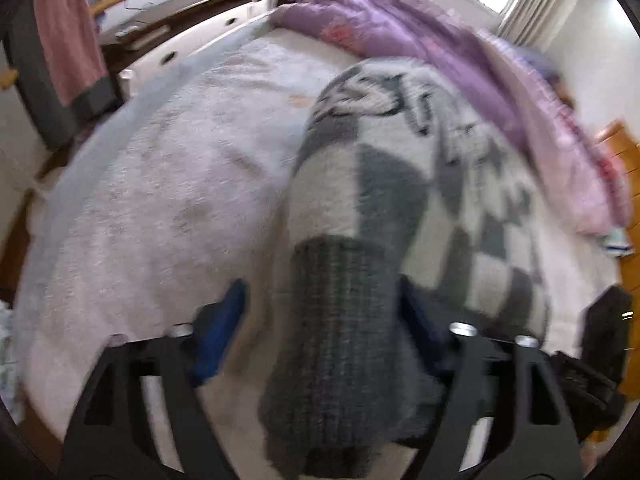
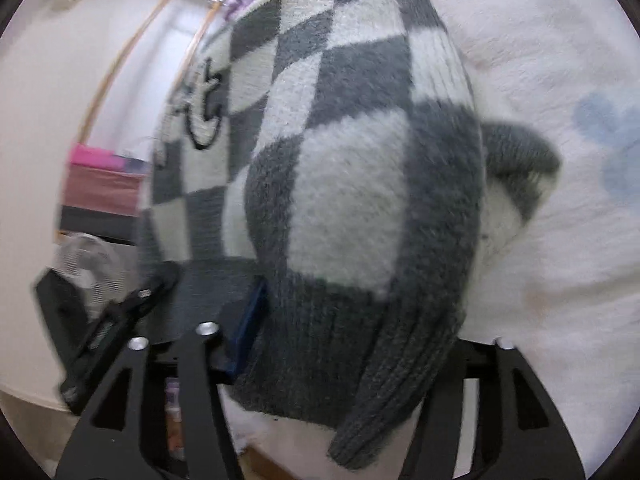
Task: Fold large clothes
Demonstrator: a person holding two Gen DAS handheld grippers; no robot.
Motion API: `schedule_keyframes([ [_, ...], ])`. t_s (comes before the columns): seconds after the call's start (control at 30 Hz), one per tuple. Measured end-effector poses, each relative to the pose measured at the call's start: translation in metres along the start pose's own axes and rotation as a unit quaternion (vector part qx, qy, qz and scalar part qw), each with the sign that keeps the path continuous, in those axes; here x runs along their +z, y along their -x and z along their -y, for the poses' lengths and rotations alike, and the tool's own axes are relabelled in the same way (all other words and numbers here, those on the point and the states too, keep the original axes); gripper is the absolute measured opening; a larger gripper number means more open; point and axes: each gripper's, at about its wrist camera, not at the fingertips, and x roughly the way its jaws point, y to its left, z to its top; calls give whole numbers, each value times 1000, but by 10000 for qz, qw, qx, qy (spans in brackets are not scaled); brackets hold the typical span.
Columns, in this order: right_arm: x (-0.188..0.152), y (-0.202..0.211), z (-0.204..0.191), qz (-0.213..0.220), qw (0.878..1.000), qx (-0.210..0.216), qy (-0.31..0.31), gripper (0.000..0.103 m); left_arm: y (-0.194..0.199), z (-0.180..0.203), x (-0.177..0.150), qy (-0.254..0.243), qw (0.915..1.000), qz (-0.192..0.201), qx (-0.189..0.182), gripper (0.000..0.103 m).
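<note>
A grey and white checked knit sweater point(image 1: 404, 168) with black lettering lies on a white fluffy bed cover point(image 1: 168, 184). My left gripper point(image 1: 320, 304) is open, its blue-padded fingers on either side of a sleeve's dark ribbed cuff point(image 1: 340, 340). In the right wrist view the sweater point(image 2: 340, 160) fills the middle, and its dark ribbed hem point(image 2: 332, 352) hangs between the fingers of my right gripper point(image 2: 344, 320). The right finger is hidden under the knit, so the grip cannot be judged. A grey cuff point(image 2: 520, 152) sticks out at the right.
A purple and pink quilt point(image 1: 440, 48) is bunched along the bed's far side. A pink towel point(image 1: 68, 36) hangs on a dark chair at the left. A wooden cabinet point(image 1: 624, 152) stands at the right. A white fan point(image 2: 86, 264) stands beside the bed.
</note>
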Motion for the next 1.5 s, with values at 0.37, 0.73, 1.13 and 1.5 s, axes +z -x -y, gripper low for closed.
schedule_keyframes([
  [0.37,-14,63,3,-10,9963,-806,-285,87,43,38,-14,-497,9862,-64,1576,92],
  [0.73,12,176,-61,756,9890,-990,793,87,155,157,-44,-907,9903,415,967,92],
  [1.13,-19,369,-80,1505,9679,-1075,1702,89,315,291,-104,-743,9894,1195,363,93],
  [1.5,-58,502,-112,2224,9421,-1311,2141,96,436,359,-133,-1133,9749,1880,379,95],
])
